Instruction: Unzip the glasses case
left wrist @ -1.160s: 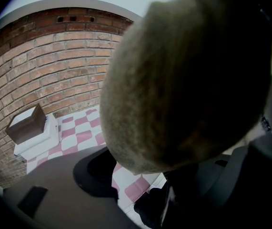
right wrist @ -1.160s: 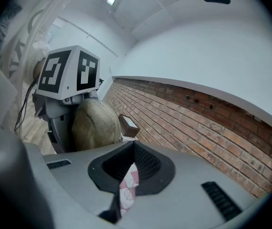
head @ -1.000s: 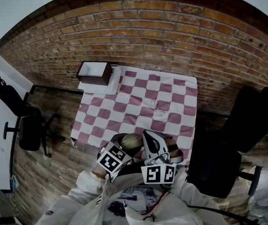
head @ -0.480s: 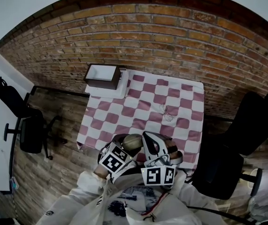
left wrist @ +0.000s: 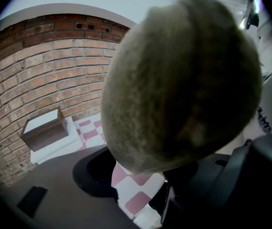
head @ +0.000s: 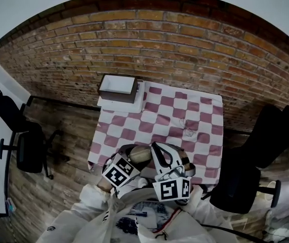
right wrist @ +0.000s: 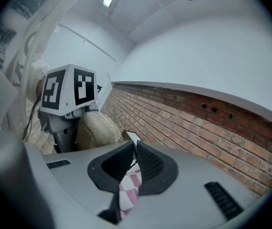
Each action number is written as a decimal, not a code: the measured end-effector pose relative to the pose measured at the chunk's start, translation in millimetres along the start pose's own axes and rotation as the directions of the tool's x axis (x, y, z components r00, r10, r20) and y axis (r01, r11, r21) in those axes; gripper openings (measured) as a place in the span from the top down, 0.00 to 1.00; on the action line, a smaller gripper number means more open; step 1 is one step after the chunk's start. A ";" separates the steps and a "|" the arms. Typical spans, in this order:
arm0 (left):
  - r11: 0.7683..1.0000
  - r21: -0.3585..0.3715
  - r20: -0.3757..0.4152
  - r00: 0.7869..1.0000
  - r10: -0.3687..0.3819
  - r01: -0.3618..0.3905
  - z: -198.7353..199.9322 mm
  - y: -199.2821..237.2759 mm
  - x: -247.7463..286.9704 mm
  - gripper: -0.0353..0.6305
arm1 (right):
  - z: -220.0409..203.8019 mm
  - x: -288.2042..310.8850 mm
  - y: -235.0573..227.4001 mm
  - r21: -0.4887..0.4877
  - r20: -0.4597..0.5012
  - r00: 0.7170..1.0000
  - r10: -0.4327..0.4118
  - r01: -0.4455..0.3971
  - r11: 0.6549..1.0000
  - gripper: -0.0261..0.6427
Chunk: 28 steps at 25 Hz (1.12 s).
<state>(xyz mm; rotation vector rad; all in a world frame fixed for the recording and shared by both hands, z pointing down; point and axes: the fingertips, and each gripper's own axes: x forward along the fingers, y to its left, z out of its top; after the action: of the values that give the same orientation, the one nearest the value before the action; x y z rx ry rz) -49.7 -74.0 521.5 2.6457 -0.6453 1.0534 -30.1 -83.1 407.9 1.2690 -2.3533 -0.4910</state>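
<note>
Slid right and a little down in the head view since a second ago, together with the white tray [head: 141, 97] beneath and the checked desk [head: 205, 110]: brown box [head: 118, 87]; kept to the same low spot in that view meanwhile, both claws; behind the box, brick wall [head: 159, 44].

Well on the near side of the box, over the desk's near edge: left claw [head: 134, 159], clamped on the olive glasses case [head: 140, 152]; seen from the left gripper view, glasses case [left wrist: 183, 80] fuzzy and rounded, filling most of the picture and gripped from below between dark pads, box [left wrist: 44, 128] far off beyond it against the bricks; zip not made out in any view.

Just right of the case, and farther from the box than the left one: right claw [head: 158, 147], pinched together on nothing, only a sliver of checked cloth showing through the slit in the right gripper view; to the left in that same view, glasses case [right wrist: 95, 130] tucked under the left claw's marker cube.

Right of the box and nearer than it, lying on the desk: glasses [head: 189, 128].

Left of the box, on the wooden floor [head: 68, 135]: one black chair [head: 25, 146]; far to the box's right, past the desk's other side: another black chair [head: 255, 156].
</note>
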 end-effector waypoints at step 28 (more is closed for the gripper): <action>0.999 0.027 0.084 0.995 -0.048 0.046 -37.6 60.5 -38.3 0.53 | 37.7 24.1 50.2 0.223 0.105 0.942 0.319 -0.335 0.915 0.63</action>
<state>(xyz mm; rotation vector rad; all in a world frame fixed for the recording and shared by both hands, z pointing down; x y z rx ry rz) -125.7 -101.7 524.4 2.7260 -0.5875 0.9468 -96.5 -73.2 405.1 0.9296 -2.6750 -0.1483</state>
